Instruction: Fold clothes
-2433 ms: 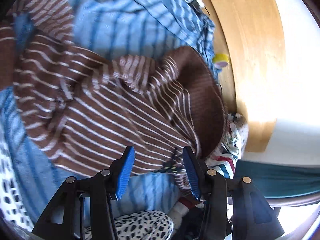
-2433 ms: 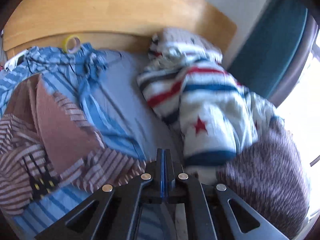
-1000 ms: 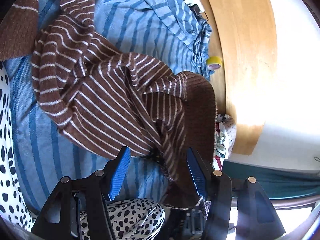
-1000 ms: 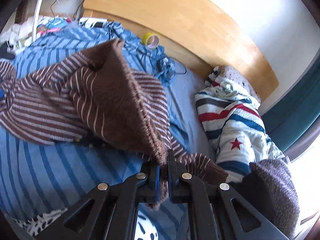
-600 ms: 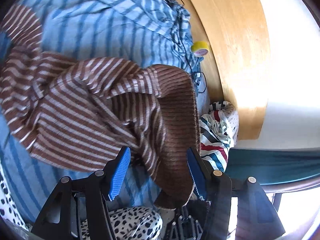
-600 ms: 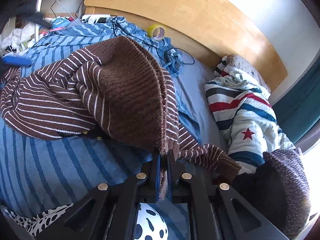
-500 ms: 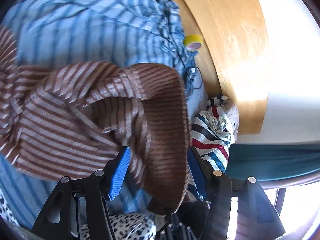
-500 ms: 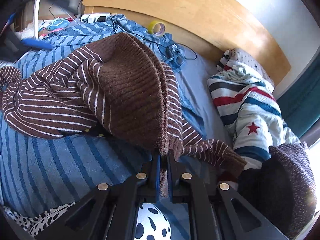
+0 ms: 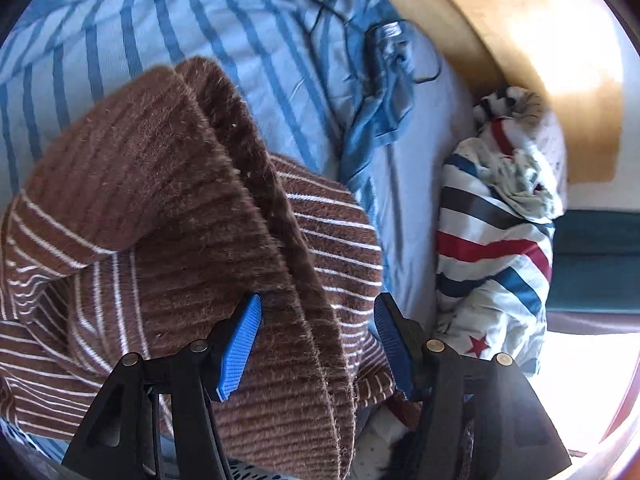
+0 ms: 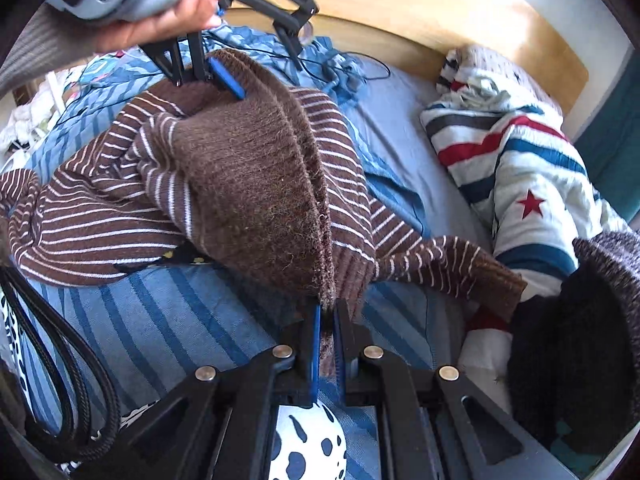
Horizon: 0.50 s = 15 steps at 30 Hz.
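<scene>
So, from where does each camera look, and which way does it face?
Left wrist: on the left gripper, facing the wooden headboard over the brown striped sweater; its open jaws show.
Right wrist: on the right gripper, jaws shut on the sweater's hem; the person's left hand shows.
Shared: sweater, headboard, star-print bedding.

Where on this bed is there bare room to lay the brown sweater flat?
The widest bare patch is the striped sheet below the brown sweater, left of the right tool. A narrower plain-blue strip runs between sweater and star-striped bedding. The headboard end is crowded with cables and crumpled fabric.
</scene>
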Motion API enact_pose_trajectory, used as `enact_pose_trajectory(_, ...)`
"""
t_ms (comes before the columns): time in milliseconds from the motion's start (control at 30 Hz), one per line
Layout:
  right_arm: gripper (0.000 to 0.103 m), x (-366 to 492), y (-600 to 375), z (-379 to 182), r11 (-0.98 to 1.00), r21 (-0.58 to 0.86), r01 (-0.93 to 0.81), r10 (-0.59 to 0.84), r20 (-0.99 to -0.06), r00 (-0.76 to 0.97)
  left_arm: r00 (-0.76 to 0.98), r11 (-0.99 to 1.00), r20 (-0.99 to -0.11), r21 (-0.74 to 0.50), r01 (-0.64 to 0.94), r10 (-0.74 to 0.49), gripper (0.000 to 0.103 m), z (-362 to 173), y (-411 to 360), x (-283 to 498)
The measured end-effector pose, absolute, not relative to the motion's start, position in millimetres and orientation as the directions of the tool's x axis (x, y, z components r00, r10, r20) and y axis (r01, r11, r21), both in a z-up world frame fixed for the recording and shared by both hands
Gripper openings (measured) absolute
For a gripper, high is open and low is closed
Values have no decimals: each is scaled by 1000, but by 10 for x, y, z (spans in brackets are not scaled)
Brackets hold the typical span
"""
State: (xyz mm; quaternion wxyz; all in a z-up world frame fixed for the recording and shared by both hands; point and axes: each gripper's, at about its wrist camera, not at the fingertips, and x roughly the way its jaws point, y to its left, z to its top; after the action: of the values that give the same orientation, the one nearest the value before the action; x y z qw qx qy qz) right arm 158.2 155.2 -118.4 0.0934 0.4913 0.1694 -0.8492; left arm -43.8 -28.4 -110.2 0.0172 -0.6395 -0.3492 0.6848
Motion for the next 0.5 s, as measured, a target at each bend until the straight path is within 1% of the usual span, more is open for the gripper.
enact_pose_trajectory(100,6,1555,1581,-1223,-928,-190,320,10,-873,-488,-147,-777,-887,-455,435,437,60,-1224,-241,-466)
enact_pose_trajectory(167,6,1562,1584,-1239,-927,-196,320,16,-874,-486,-135,-787,-900,-429,443,415,48,-1265,-257,-451)
enact_pose_trajectory(267,6,1583,1568,-1242,-927,-205,314,28,-873,-488,-117,-809,-912,-403,429,393,24,-1299,-302,-374)
enact_pose_trajectory(300,6,1588,1569,-1233,-928,-207,309,32,-872,-489,-119,-815,-914,-400,419,388,12,-1303,-332,-323)
enact_pose_trajectory(333,6,1591,1570,-1220,-929,-211,304,36,-869,-493,-126,-818,-916,-397,417,380,7,-1295,-389,-250)
enact_pose_trajectory(367,6,1595,1565,-1199,-928,-220,302,43,-864,-501,-135,-820,-919,-393,416,371,7,-1285,-451,-172)
enact_pose_trajectory(400,6,1605,1554,-1165,-923,-241,299,55,-854,-517,-145,-821,-920,-390,417,363,2,-1269,-506,-104)
enact_pose_trajectory(500,6,1649,1509,-1043,-912,-286,293,77,-823,-563,-179,-820,-920,-392,417,349,2,-1218,-745,187)
